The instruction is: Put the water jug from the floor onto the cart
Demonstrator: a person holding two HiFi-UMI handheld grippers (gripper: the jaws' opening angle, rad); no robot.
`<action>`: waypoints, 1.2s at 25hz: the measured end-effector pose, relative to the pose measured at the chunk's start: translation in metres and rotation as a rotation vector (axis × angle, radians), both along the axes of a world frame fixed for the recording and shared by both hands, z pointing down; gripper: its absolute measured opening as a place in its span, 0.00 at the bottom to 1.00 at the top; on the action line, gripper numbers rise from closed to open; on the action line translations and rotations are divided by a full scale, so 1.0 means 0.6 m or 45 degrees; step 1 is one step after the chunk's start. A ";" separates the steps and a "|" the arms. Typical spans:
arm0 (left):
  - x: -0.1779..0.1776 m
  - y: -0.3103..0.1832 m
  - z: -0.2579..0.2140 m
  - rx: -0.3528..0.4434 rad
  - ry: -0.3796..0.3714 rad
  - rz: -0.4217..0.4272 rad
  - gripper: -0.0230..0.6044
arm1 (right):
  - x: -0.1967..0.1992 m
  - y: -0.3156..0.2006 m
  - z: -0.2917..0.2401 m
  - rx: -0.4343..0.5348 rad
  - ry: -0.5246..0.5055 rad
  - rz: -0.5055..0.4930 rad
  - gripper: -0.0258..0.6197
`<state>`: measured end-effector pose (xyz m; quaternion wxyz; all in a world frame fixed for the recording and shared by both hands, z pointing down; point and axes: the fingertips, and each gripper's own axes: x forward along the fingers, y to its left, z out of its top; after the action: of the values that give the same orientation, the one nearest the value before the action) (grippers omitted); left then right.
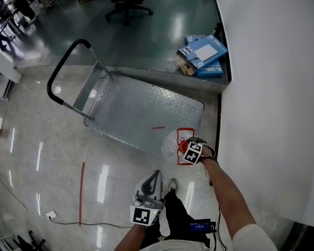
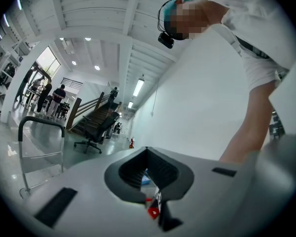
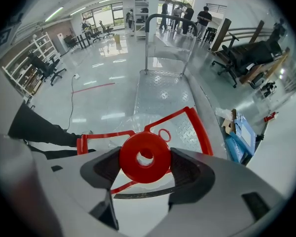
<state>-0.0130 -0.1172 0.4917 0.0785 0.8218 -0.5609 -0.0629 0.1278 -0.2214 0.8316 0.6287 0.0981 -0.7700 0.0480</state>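
Right gripper view: the right gripper (image 3: 144, 158) has its jaws closed on the red cap (image 3: 134, 166) of the water jug (image 3: 138, 125), dark pads pressing the cap from both sides. The red carry handle (image 3: 197, 122) frames the clear body below the cap. Beyond the jug lies the cart (image 3: 163, 95), its checker-plate deck running away to an upright push handle (image 3: 168, 18).

Head view: same grip seen from above. The jug (image 1: 172, 143) hangs under the right gripper (image 1: 192, 149) at the near right corner of the cart deck (image 1: 141, 114), overlapping the deck's near edge. Cannot tell whether its base rests on the floor, sits on the deck, or is off both. The person's right forearm (image 1: 227, 192) reaches down to the gripper, close along the white wall (image 1: 272, 88).

Left gripper view: the left gripper (image 2: 148, 154) has its jaws closed together, only a thin slit between the pads, nothing held. In the head view it sits low by the person's leg, tips pointing toward the cart, well apart from the jug.

Surroundings: black cart handle (image 1: 63, 67) at the far left end of the deck. Blue boxes (image 1: 204, 54) on the floor against the wall, beyond the cart. Office chair (image 1: 126, 1) farther off. Red tape line (image 1: 82, 192) on the glossy floor at left.
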 end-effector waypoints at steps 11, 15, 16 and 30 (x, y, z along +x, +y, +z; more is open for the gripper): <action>0.008 0.012 -0.016 0.046 0.010 -0.006 0.04 | 0.011 -0.006 -0.070 0.073 -0.069 0.027 0.51; 0.007 0.023 -0.035 0.064 0.015 -0.001 0.04 | 0.022 -0.004 -0.149 0.133 -0.317 0.275 0.36; 0.007 0.026 -0.044 0.073 0.015 0.006 0.04 | 0.026 -0.008 -0.183 0.188 -0.425 0.371 0.22; -0.024 0.183 -0.178 0.204 0.051 0.088 0.04 | 0.056 0.240 -0.663 1.072 -1.289 1.034 0.06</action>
<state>-0.0275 -0.0075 0.3852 0.0260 0.8428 -0.5238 -0.1212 0.1614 -0.0774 0.4341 0.0430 0.5697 -0.8206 0.0168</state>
